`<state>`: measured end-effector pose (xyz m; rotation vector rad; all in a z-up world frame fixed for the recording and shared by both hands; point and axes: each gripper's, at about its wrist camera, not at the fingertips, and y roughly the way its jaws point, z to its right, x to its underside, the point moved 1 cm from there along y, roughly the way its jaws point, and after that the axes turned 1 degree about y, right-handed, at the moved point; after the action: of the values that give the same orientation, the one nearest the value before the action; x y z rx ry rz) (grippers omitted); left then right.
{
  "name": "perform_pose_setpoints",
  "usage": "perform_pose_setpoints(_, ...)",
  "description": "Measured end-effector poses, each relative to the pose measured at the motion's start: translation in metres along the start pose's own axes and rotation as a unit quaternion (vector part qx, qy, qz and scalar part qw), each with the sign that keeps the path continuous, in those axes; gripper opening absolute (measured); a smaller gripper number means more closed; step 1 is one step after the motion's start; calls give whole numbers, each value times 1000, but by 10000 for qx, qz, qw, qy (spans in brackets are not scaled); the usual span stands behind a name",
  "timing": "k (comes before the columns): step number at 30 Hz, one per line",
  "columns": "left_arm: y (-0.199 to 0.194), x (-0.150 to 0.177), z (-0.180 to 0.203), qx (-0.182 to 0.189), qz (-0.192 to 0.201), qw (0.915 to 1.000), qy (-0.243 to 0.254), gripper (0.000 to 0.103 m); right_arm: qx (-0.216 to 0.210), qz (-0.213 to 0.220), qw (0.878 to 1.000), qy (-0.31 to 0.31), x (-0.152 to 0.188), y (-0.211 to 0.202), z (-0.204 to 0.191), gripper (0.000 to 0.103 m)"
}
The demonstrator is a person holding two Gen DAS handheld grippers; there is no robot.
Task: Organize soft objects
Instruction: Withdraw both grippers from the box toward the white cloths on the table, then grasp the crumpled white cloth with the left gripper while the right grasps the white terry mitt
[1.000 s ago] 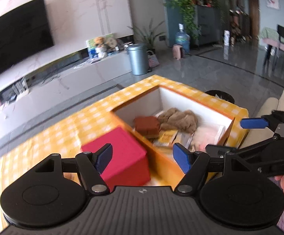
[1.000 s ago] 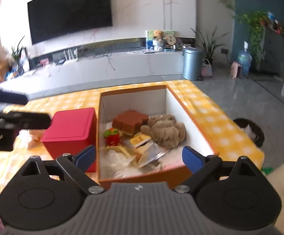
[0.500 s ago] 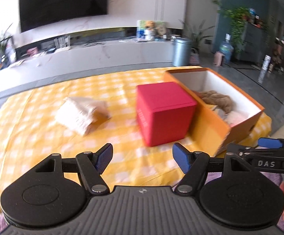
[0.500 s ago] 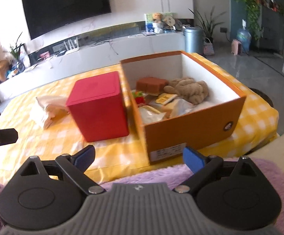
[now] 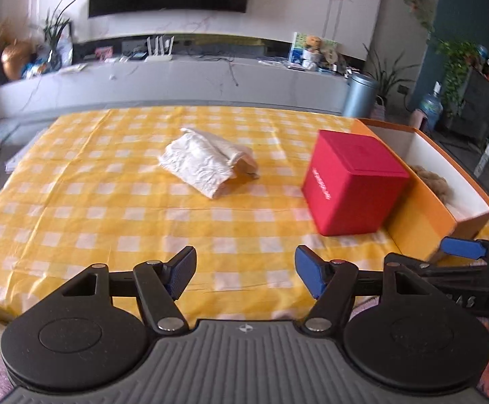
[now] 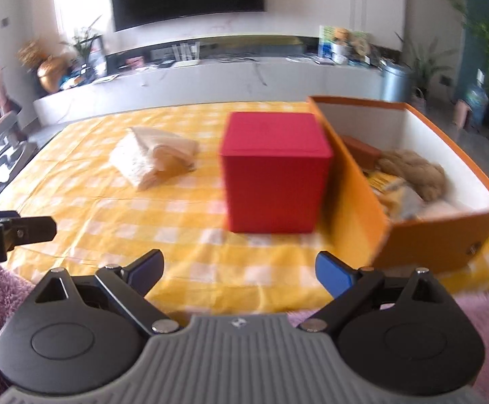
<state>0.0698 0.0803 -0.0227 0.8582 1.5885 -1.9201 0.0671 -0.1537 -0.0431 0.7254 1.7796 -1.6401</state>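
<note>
While both tongs (image 5: 245, 274) (image 6: 238, 272) gape, the white cloth (image 5: 206, 164) lies well ahead.

Orange box (image 6: 413, 235) contents blurred — left view shows only brown plush (image 5: 429, 180).

Two boxes: red box (image 6: 274, 171), orange box (image 6: 413, 215); one folded cloth (image 5: 207, 163).
</note>
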Motion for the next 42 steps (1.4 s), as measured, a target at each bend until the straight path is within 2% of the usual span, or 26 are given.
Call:
perform_pose_setpoints(8,23,-20,-30,53,-274,9996,-19,69,-493,159,9959,-737,-25,28,-45,93)
perform_pose_setpoints(12,39,-37,-45,98,-427,9990,-64,63,-739,91,9937,-831,-45,54,-61,81)
perform_pose_setpoints(16,60,-53,-55,8,-491,9988,23,60,-829,112,9923,-918,-64,85,-74,74)
perform_pose_setpoints(21,99,-75,-73,60,-484,9978,-453,60,-778,78,9913,-1061,-84,132,-88,67)
perform_pose_setpoints(23,117,-82,-78,146,-508,9964,-661,61,-747,69,9917,-1043,-94,152,-91,65)
perform_pose_setpoints(28,158,-90,-90,-41,-528,9936,-1002,63,-635,69,9921,-1078,-114,196,-95,58)
perform_pose_setpoints(33,185,-93,-104,-135,-581,9905,-1239,74,-748,-122,9945,-728,-121,233,-92,55)
perform_pose_setpoints(37,198,-92,-112,5,-591,9862,-1544,86,-931,-330,9942,-424,-118,254,-88,55)
perform_pose_setpoints(40,208,-90,-108,110,-621,9844,-1645,86,-1061,-477,9929,-251,-114,265,-85,32)
perform_pose_setpoints(42,214,-89,-104,59,-647,9842,-1647,86,-995,-435,9940,-130,-113,266,-82,15)
